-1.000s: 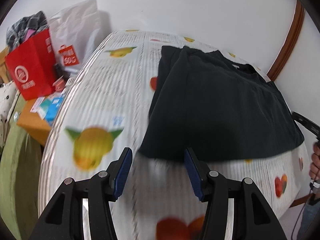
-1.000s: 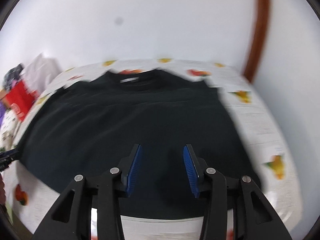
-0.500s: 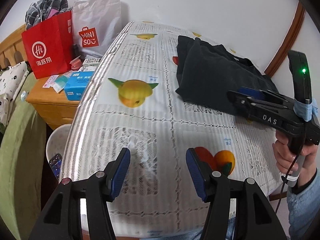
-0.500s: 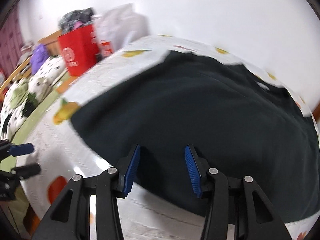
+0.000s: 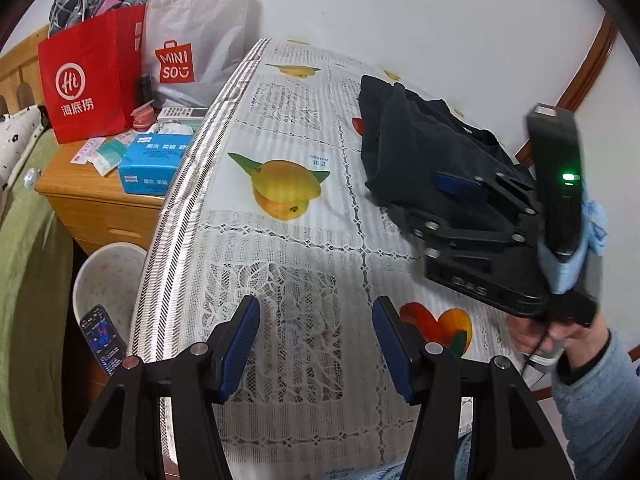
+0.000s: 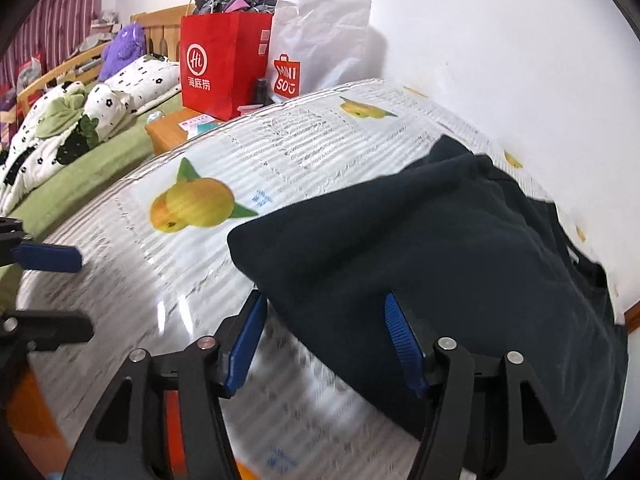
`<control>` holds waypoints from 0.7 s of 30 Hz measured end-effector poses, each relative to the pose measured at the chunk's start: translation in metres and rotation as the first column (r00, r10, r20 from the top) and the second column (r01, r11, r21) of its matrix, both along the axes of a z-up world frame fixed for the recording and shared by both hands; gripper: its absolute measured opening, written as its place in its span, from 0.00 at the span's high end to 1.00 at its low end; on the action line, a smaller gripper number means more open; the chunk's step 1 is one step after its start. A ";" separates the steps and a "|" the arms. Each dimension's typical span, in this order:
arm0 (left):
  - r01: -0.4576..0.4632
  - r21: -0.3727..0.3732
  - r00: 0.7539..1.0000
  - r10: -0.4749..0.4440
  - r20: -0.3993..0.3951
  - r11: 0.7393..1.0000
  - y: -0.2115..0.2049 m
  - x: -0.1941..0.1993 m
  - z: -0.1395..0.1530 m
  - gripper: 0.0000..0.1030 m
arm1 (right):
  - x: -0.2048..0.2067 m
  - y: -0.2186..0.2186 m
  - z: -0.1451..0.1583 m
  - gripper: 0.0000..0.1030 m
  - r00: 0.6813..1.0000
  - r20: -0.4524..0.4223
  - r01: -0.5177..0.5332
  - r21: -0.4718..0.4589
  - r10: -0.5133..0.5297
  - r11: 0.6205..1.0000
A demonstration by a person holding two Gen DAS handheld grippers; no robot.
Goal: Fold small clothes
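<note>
A dark navy shirt (image 6: 440,248) lies loosely folded on the table's fruit-print lace cloth (image 6: 280,144), its far left part bunched. My right gripper (image 6: 325,316) sits at the shirt's near left corner. Its jaws are opening, the cloth's edge lies between them, and the pads do not press on it. In the left wrist view the same shirt (image 5: 412,152) lies at the right, with a person's hand (image 5: 560,332) holding the right gripper, whose blue pad (image 5: 456,186) rests over it. My left gripper (image 5: 316,320) hangs open above bare tablecloth (image 5: 288,264), apart from the shirt.
Left of the table stands a wooden nightstand (image 5: 80,192) with a red paper bag (image 5: 88,80), a white shopping bag (image 5: 192,40) and a blue tissue pack (image 5: 156,160). Below it is a white bin (image 5: 108,272) holding a phone (image 5: 102,334). A bed (image 6: 80,120) lies beyond.
My right gripper swung from the shirt's middle to its near left corner and widened its jaws. The left gripper drew back off the shirt to bare tablecloth at the table's near left.
</note>
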State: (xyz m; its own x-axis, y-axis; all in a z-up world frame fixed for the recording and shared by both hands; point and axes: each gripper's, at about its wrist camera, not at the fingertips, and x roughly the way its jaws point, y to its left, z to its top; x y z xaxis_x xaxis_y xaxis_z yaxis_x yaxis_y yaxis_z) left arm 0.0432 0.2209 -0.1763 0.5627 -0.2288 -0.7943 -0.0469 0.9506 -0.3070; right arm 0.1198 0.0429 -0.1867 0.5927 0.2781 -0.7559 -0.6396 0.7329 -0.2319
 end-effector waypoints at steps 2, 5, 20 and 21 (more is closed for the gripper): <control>0.000 -0.008 1.000 0.000 0.000 1.000 0.000 0.001 0.000 0.45 | 0.005 0.006 -0.003 0.39 0.999 0.034 0.006 -0.006 -0.006 1.000; 0.004 -0.013 1.000 -0.004 -0.002 1.000 0.000 0.002 0.000 0.45 | 0.017 0.011 -0.005 0.54 0.998 0.047 0.034 0.008 -0.035 0.999; 0.109 0.012 0.994 -0.109 0.008 0.994 -0.053 0.036 0.009 0.45 | 0.047 -0.150 0.105 0.91 0.904 0.044 0.325 0.575 -0.425 0.751; 0.122 0.010 0.992 -0.122 0.014 0.992 -0.061 0.040 0.010 0.45 | 0.049 -0.171 0.104 0.91 0.891 0.024 0.351 0.598 -0.454 0.720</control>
State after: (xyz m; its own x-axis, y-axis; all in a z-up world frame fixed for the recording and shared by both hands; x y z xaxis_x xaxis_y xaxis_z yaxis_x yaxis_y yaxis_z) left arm 0.0832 0.1602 -0.1662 0.5426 -0.2889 -0.7888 0.0740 0.9518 -0.2977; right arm 0.1683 -0.1280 -0.0822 0.8441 0.3275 -0.4245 -0.2453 0.9399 0.2374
